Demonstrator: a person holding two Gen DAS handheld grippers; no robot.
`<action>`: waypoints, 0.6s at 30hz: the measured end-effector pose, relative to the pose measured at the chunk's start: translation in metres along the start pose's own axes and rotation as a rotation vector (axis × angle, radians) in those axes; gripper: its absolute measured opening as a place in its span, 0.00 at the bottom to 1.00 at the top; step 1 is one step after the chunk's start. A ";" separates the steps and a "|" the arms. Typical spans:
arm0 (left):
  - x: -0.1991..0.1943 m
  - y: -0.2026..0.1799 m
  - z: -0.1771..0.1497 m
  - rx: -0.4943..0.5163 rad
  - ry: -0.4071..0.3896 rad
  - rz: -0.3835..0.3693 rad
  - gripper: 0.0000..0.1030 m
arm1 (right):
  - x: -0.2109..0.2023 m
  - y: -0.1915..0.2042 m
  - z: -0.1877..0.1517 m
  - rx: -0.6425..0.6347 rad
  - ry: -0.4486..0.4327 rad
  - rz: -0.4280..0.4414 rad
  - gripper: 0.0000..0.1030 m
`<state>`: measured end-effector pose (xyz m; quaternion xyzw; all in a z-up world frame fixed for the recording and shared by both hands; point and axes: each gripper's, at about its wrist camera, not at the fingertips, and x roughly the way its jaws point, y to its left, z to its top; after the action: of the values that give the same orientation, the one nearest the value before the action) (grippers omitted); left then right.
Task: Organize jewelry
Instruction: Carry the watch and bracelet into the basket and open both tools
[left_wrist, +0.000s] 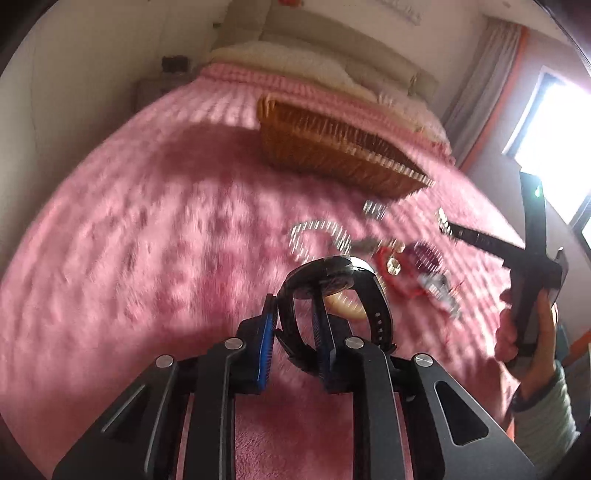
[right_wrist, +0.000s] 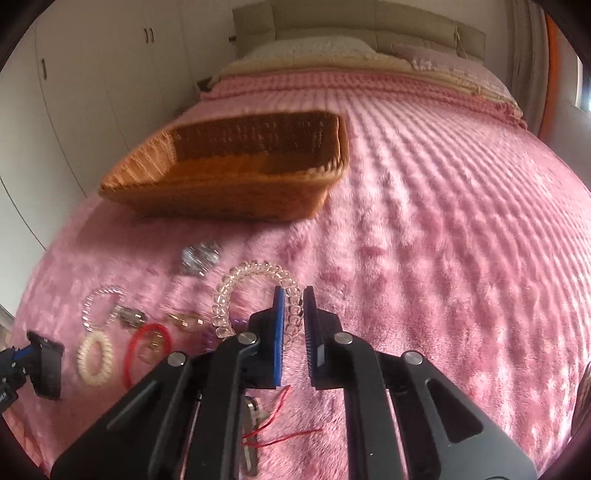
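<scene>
On a pink plush blanket (right_wrist: 424, 229) spread over a bed, I hold two claws above scattered jewelry. My left gripper (left_wrist: 295, 321) has its blue pads narrowed on the strap of a black watch (left_wrist: 334, 280), which stands lifted between the fingers in the left wrist view, its face turned up and away; no brand or dial text can be read through the blur. My right gripper (right_wrist: 295, 321) is pinched on a clear bead bracelet (right_wrist: 251, 284), one side of the loop caught between the pads while the rest arcs out ahead and to the left over the blanket.

A wicker basket (right_wrist: 207, 199) sits farther up the bed, open side up, apart from the pile; its floor, as far as it shows, looks bare. Between basket and grippers lie a silver cluster piece (right_wrist: 199, 256), a small pearly bead loop (right_wrist: 99, 306), a cream coil band (right_wrist: 95, 356) and a red cord ring (right_wrist: 147, 349) around a gold charm, with small metal pieces beside them. A loose red thread (right_wrist: 280, 424) trails under the right gripper.

From the left camera, a hand (left_wrist: 524, 332) in a ribbed sleeve grips the right tool near a bright window (left_wrist: 554, 140). I find no legible writing or labels anywhere.
</scene>
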<state>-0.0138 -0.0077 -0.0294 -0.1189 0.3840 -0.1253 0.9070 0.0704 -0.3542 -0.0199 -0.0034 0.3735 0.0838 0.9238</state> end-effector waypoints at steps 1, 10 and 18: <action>-0.005 -0.004 0.006 0.005 -0.020 -0.004 0.17 | -0.008 0.002 0.004 0.004 -0.026 0.010 0.08; -0.010 -0.042 0.102 0.104 -0.171 -0.032 0.17 | -0.041 0.030 0.085 -0.018 -0.223 -0.044 0.08; 0.075 -0.064 0.198 0.135 -0.153 -0.017 0.17 | 0.050 0.035 0.152 -0.036 -0.103 -0.095 0.08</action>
<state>0.1723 -0.0684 0.0747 -0.0698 0.3034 -0.1490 0.9385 0.2054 -0.3020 0.0574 -0.0334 0.3235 0.0464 0.9445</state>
